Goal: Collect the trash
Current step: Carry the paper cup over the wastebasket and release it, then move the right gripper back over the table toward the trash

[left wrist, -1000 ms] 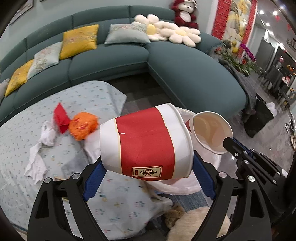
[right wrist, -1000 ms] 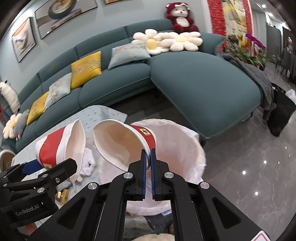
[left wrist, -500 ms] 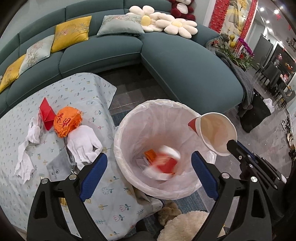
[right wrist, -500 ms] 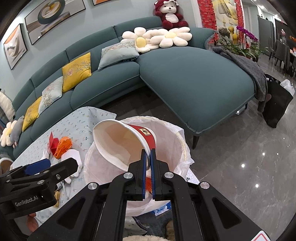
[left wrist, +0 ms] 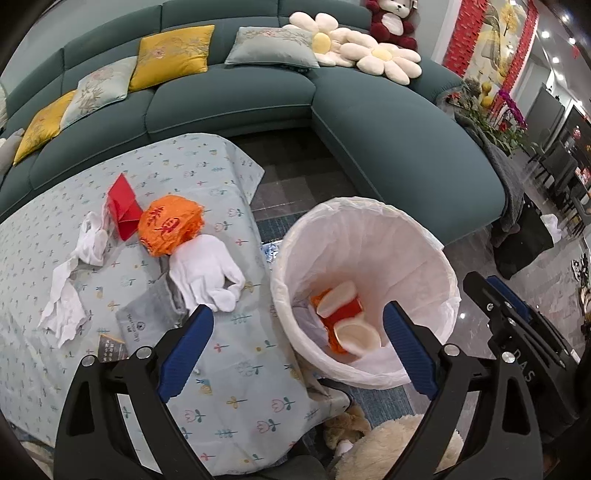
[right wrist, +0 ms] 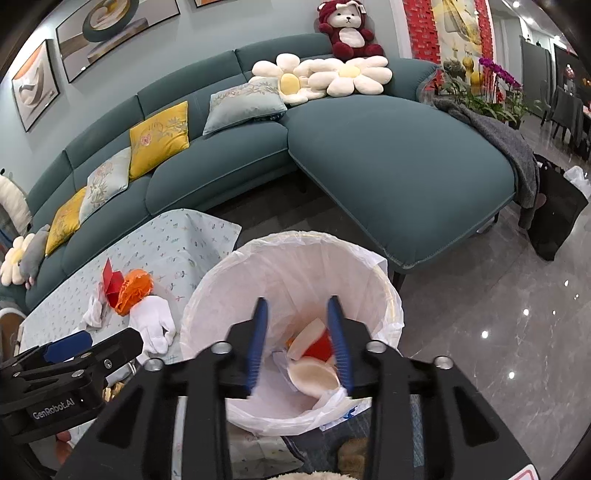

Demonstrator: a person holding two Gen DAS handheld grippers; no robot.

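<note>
Teal sofa (right wrist: pixel 388 155) curves behind a table with a floral cloth (left wrist: pixel 207 177), and at the table's corner stands a bin (left wrist: pixel 424 251) lined with a white bag. Two red-and-white paper cups lie in the bin's bottom: one cup (left wrist: pixel 341 301) on its side, the other cup (left wrist: pixel 356 334) just below it with its pale inside showing. The right gripper (right wrist: pixel 297 347) hangs over the bin's mouth; its jaws have just been opening, and they stand apart with nothing between them. The left gripper (left wrist: pixel 295 343) is spread wide and empty, one finger over the cloth, the other over the bin. On the cloth beside the bin lie a white glove (left wrist: pixel 203 273), an orange wad (left wrist: pixel 170 229), a red paper (left wrist: pixel 123 206), crumpled tissue (left wrist: pixel 70 291) and a grey packet (left wrist: pixel 147 321), the glove touching the wad. Cushions (right wrist: pixel 159 136) and a plush bear (right wrist: pixel 347 29) sit on the sofa.
</note>
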